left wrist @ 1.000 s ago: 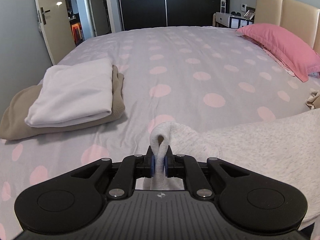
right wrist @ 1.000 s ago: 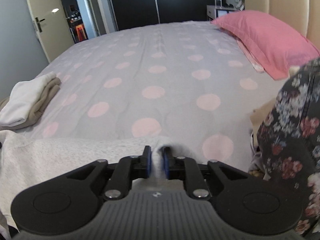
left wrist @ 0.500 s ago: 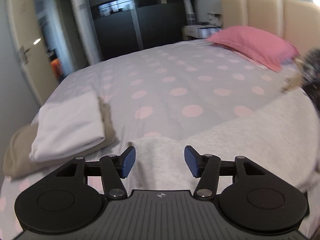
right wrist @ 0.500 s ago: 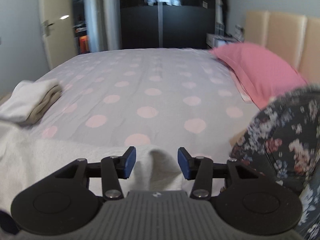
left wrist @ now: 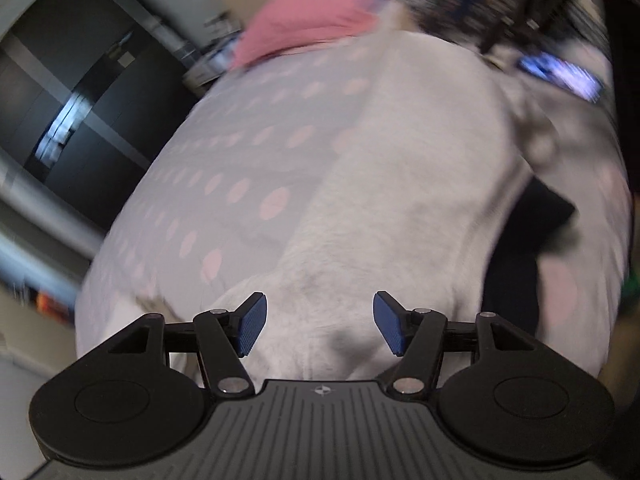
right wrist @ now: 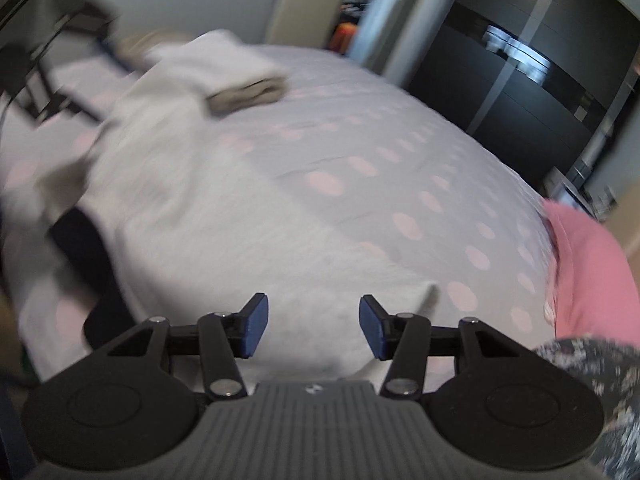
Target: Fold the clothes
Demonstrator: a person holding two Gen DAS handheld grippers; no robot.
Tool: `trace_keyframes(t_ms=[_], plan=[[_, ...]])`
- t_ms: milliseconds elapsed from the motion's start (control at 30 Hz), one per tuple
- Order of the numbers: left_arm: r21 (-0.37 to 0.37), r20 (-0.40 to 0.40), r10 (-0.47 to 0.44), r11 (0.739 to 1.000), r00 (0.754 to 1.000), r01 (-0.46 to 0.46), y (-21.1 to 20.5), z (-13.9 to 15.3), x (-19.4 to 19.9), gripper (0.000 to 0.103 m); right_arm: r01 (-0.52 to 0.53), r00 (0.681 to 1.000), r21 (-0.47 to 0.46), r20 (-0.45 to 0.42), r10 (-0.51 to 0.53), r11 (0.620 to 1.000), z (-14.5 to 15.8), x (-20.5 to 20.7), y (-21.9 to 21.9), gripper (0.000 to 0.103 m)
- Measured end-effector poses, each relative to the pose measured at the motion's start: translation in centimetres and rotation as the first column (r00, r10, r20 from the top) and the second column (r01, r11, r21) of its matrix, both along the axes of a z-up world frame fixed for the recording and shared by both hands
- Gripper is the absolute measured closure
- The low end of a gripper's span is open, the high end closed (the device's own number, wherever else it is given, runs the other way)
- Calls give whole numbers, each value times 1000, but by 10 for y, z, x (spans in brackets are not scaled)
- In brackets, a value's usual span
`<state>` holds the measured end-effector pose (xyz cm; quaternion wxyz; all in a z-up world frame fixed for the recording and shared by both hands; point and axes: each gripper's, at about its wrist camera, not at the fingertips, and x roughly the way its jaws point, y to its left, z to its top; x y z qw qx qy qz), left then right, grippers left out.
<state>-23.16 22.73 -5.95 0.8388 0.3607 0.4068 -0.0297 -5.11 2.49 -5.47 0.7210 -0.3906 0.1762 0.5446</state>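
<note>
Here, left claw (left wrist: 316, 330) opening, over sweater (left wrist: 400, 200)

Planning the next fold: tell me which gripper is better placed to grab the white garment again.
Roughly even. The left gripper and right gripper each hang over an end of the white garment, jaws opening, pads clear of cloth.

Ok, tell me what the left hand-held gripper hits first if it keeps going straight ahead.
Most likely the light grey garment spread on the bed, lying right below the opening left hand-held gripper; nothing sits between its pads.
</note>
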Motion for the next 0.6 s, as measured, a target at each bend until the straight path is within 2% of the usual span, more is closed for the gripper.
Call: trace_keyframes(t_ms=[67,167,300,400,600], plan=[[87,-31,-83,993,996,85,-9,-11,-3,43,-70,996,-58,56,73,996,-10,-17,2,48],[200,-88,-186,959,979,201,-20,-26,-5,43,-170,971,-149,140,191,974,-28,-45,7,48],[254,-186,-268,916,945,310,-20,-44,0,43,-240,942,-221,184,282,945,-44,-61,12,48],[299,-251,-318,873,914,386,-19,-59,3,43,-239,942,-235,178,284,942,-49,-58,15,48],[327,-323,-380,815,867,479,-16,-81,16,44,-200,960,-239,147,240,950,-64,-39,18,47]])
